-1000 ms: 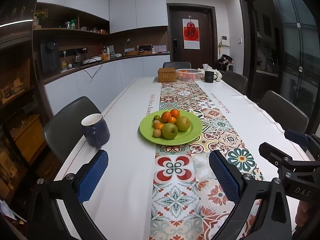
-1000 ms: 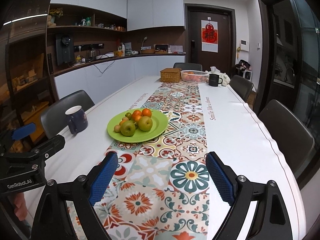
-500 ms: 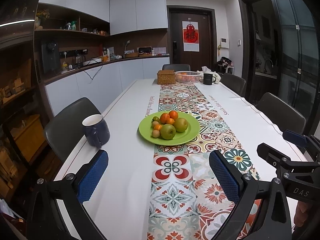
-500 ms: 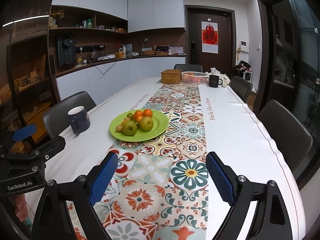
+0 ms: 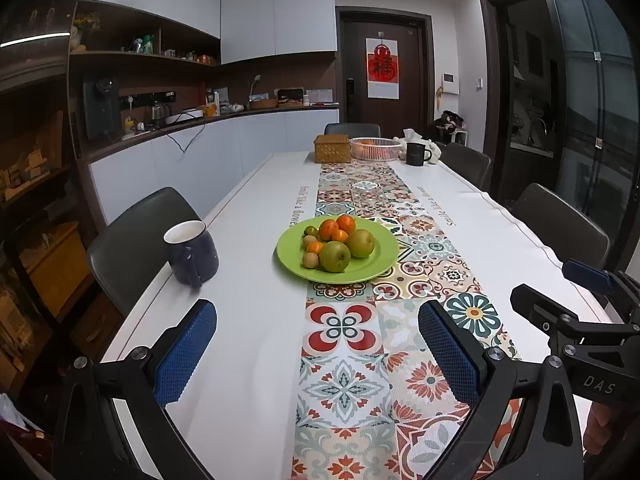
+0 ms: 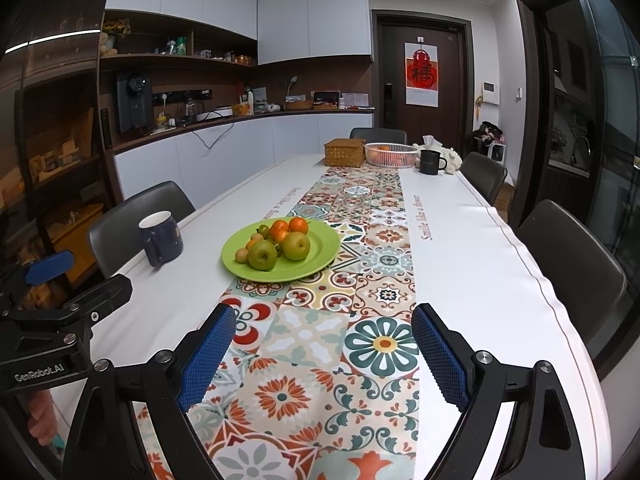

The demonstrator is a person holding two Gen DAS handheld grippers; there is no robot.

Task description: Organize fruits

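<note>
A green plate (image 5: 376, 268) (image 6: 320, 256) sits mid-table on the patterned runner. It holds two green pears (image 5: 335, 257) (image 6: 263, 255), small oranges (image 5: 345, 224) (image 6: 299, 225) and a few small yellowish fruits. A white wire basket (image 5: 375, 148) (image 6: 390, 154) with orange fruit stands at the far end. My left gripper (image 5: 316, 350) is open and empty, above the near table, well short of the plate. My right gripper (image 6: 322, 354) is open and empty, near the front edge over the runner.
A dark blue mug (image 5: 192, 252) (image 6: 161, 239) stands left of the plate. A wicker box (image 5: 332, 148) and a black mug (image 5: 416, 154) stand at the far end. Dark chairs (image 5: 136, 236) (image 6: 572, 264) line both table sides.
Both views have tilted up and drawn back slightly, so the plate sits a little farther off. Both grippers stay open and empty.
</note>
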